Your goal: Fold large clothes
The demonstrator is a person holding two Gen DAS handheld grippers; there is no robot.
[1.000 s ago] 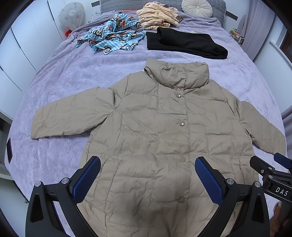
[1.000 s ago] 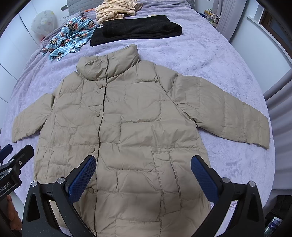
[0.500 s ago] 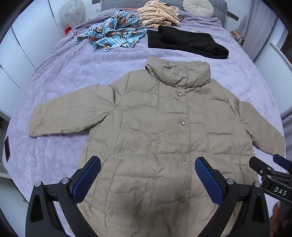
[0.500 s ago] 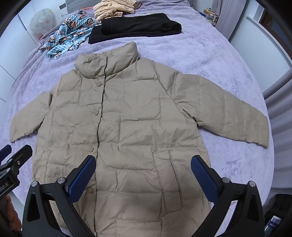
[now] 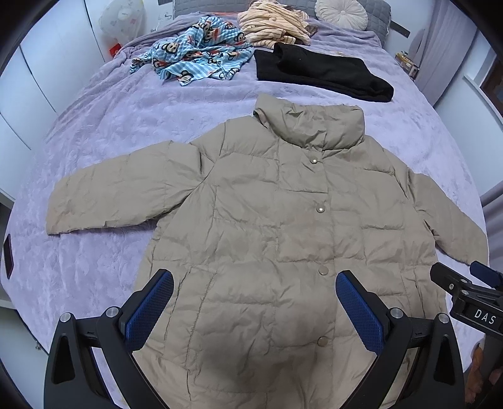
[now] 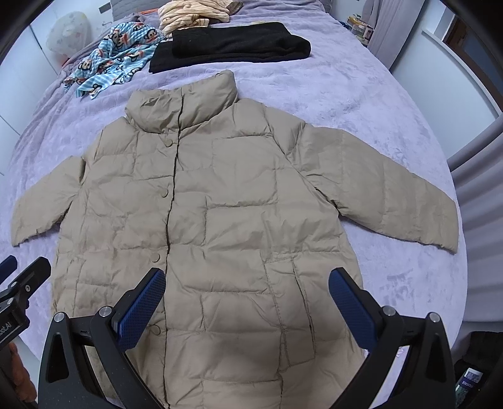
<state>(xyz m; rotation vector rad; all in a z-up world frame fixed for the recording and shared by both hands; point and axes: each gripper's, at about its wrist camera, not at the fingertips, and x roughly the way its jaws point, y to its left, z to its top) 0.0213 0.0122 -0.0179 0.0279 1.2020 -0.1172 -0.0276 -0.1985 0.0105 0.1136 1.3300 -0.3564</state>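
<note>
**Both tools spread above the hem; no grip taken**

I hold the left tool with its blue pads wide apart and nothing between them, above the lower front of the beige puffer jacket. The right tool stands the same way, pads apart and empty, over the lower right panel by the pocket seams.

Compared with a second ago, both views sit slightly closer to the jacket and a little further up the bed; the jacket itself has not shifted. I judge this as the approach phase: folding has not begun, and the first grasp is not yet made.

The jacket lies face up, snapped shut, collar toward the headboard, both sleeves spread outward on the purple cover. Beyond the collar, well apart from it, lie a black garment, a blue monkey-print cloth and a striped beige garment.

The hem is cut off at the bottom of both views behind the tool bodies, so I cannot tell how it lies.
</note>
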